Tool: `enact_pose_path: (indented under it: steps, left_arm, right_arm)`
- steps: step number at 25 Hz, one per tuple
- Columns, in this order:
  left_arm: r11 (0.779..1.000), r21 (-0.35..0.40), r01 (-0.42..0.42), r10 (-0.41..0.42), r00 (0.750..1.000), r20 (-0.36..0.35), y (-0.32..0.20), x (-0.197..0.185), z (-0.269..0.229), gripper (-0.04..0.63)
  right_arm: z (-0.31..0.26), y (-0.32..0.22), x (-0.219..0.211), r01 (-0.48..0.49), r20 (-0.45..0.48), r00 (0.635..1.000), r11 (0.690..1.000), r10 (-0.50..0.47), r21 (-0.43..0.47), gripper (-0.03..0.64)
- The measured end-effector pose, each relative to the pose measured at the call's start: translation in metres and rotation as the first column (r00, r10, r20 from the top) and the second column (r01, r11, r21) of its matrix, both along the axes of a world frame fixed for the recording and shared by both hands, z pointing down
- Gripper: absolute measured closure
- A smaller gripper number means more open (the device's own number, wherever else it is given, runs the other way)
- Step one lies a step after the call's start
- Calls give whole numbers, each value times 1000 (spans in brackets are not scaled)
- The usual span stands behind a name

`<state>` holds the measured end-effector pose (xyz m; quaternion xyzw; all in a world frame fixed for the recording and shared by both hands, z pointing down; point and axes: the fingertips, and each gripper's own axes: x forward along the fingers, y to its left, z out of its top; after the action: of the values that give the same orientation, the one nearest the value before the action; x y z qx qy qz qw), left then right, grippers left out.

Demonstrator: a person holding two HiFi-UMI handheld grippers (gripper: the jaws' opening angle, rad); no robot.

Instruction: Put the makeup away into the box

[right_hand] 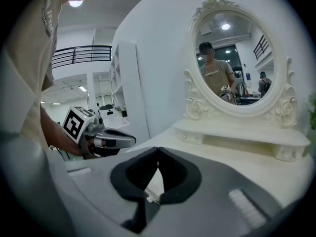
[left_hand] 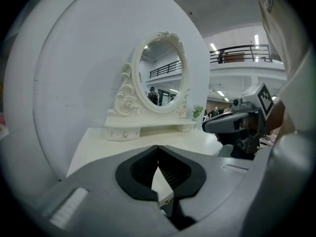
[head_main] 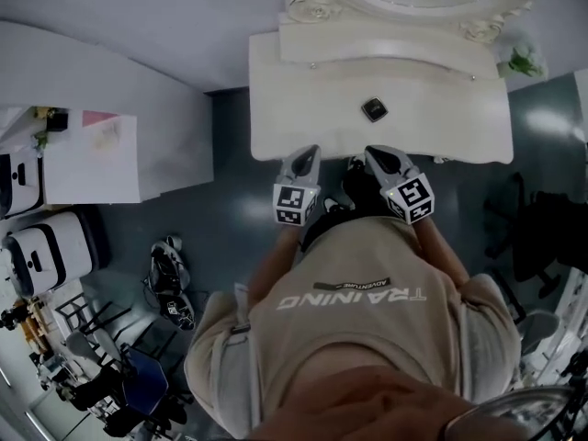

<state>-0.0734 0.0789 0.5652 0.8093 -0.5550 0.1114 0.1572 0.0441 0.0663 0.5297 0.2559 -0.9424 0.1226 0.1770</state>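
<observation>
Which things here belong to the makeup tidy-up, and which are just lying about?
Job: small dark square item on the vanity table, likely the makeup; left hand-held gripper and right hand-held gripper, both shut, empty. No box visible.
Lying about: oval mirror, small plant, shoes on the floor.

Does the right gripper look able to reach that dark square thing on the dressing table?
Probably yes: the right gripper, shut and empty, sits at the dressing table's front edge, with only bare tabletop between it and the dark square thing.
</observation>
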Motion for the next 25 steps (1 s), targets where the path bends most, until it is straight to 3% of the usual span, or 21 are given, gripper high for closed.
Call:
enact_pose_path:
  steps: [7,12,15,20,23,25]
  left_arm:
    - [995,-31,93,-91,994,67,-36,-23,-14,589]
    - [981,-101,167,-162,985,62,-86,-38,-10,589]
    - [975,-115,190,-177,977,116,-123,-39,5,589]
    - [974,-119,192,-169,970,175,-183,-32,43,589]
    - [965,-182,192,-160,971,175,-204,-33,62,589]
    - [945,-254,208,-175,974,145,-221,-33,79,589]
  right_arm:
    - [12,-70,-40,101,72,992,995,-99,-22,614]
    - [2,-132,-53,155,123,980,988,-154,6,614]
    - [12,-167,-41,145,158,978,989,-140,-24,614]
    - [33,-218,-7,77,130,989,997,-75,-14,614]
    - [39,-223,4,42,143,989,998,-36,-41,614]
    - [40,-226,13,30,143,989,998,-21,-58,614]
